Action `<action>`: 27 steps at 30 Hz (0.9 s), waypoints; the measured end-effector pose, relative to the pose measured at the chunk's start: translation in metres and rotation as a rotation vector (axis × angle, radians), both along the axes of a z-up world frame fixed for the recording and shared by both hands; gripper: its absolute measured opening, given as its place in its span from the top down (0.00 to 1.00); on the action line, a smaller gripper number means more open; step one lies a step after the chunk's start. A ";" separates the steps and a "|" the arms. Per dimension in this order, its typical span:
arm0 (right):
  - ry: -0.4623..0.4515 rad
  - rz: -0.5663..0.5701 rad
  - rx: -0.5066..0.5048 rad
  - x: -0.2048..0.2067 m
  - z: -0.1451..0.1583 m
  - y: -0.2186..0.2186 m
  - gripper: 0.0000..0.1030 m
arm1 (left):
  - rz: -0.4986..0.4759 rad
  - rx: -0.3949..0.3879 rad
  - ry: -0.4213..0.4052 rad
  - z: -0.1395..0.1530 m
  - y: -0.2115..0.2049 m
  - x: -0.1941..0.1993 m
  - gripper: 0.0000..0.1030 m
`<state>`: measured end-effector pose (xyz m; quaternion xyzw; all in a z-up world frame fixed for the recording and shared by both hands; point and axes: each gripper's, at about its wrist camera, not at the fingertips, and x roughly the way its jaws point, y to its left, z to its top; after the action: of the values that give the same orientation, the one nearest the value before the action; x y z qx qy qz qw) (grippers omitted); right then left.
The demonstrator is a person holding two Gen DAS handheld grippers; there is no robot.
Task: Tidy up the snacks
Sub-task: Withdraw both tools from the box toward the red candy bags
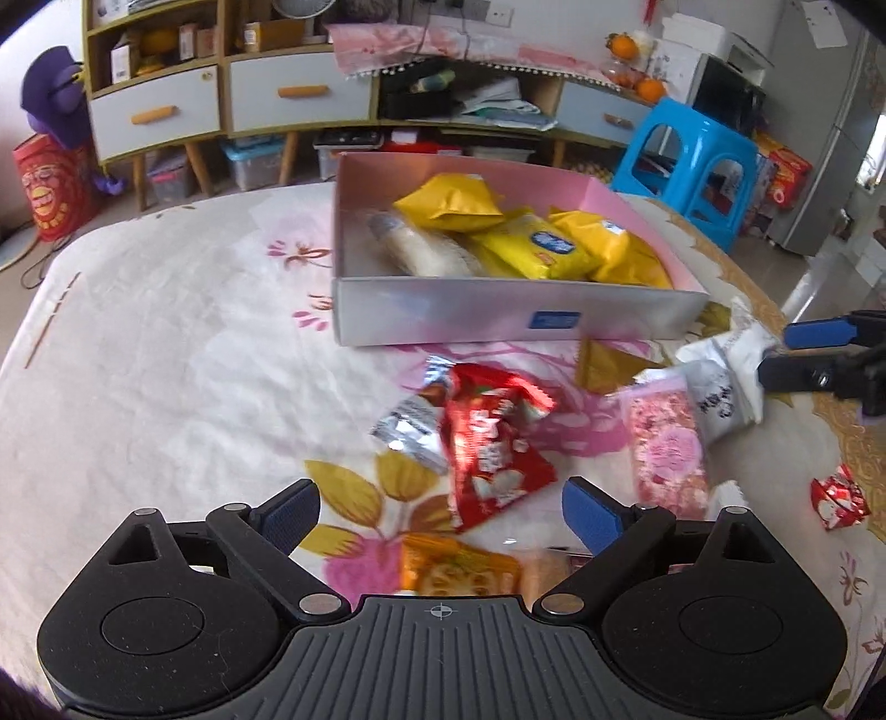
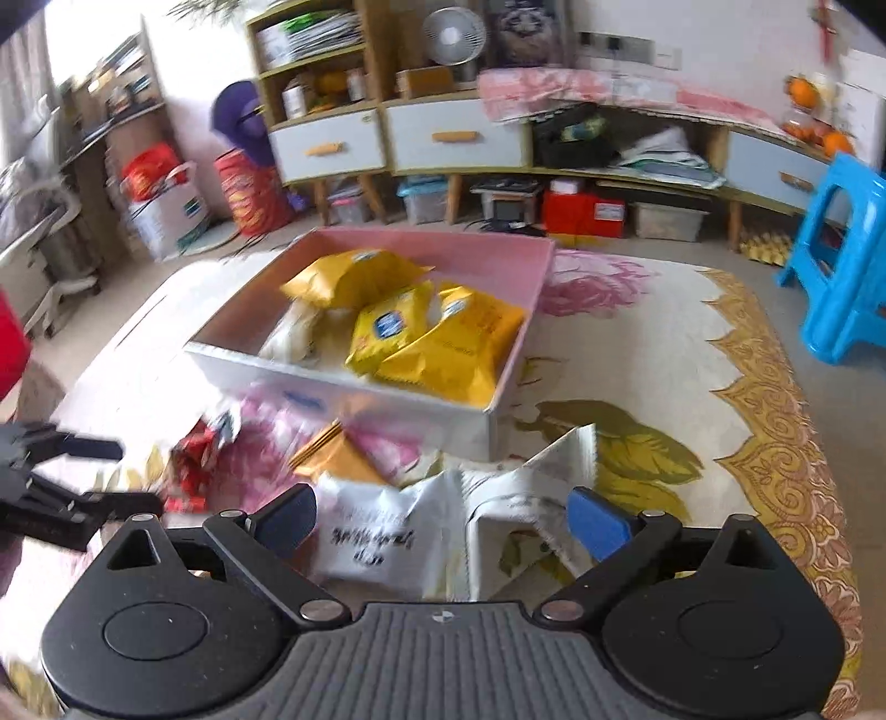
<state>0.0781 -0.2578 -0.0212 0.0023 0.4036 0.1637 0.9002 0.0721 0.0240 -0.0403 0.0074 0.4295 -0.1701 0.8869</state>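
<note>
Left gripper [image 1: 440,507] hovering spread over crinkly red foil snack packet [image 1: 493,448] | right gripper [image 2: 443,520] gaping around soft white pouch [image 2: 387,531] | both looking light, slippery; pinching mid-body advisable

I'm in a lived-in home room.
Far off I see a drawer cabinet [image 1: 227,99], a fan [image 2: 454,34], a blue stool [image 1: 695,166]; near me, a flowered tablecloth [image 1: 166,360].
</note>
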 end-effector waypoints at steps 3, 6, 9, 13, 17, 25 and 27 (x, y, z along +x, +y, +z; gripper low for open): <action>-0.004 0.066 -0.034 -0.008 -0.004 0.004 0.13 | -0.016 -0.015 -0.017 0.003 -0.006 -0.004 0.09; -0.040 0.121 -0.116 -0.015 -0.008 0.010 0.13 | -0.026 -0.042 -0.042 0.007 -0.011 -0.005 0.11; -0.071 0.162 -0.177 -0.017 -0.008 0.015 0.17 | -0.041 -0.052 -0.049 0.008 -0.018 -0.005 0.13; -0.128 0.191 -0.222 -0.020 -0.002 0.016 0.17 | -0.042 -0.045 -0.050 0.006 -0.024 -0.005 0.20; -0.151 0.222 -0.215 -0.020 0.002 0.017 0.17 | -0.016 -0.060 -0.026 0.001 -0.021 -0.001 0.30; -0.159 0.371 -0.344 -0.025 -0.016 0.045 0.26 | 0.040 -0.100 0.003 -0.006 -0.012 0.008 0.46; -0.177 0.391 -0.395 -0.025 -0.021 0.051 0.26 | 0.050 -0.101 0.013 -0.009 -0.012 0.011 0.50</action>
<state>0.0532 -0.2072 -0.0426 -0.2652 0.3402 0.2517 0.8664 0.0826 0.0121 -0.0494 -0.0494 0.4264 -0.1693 0.8872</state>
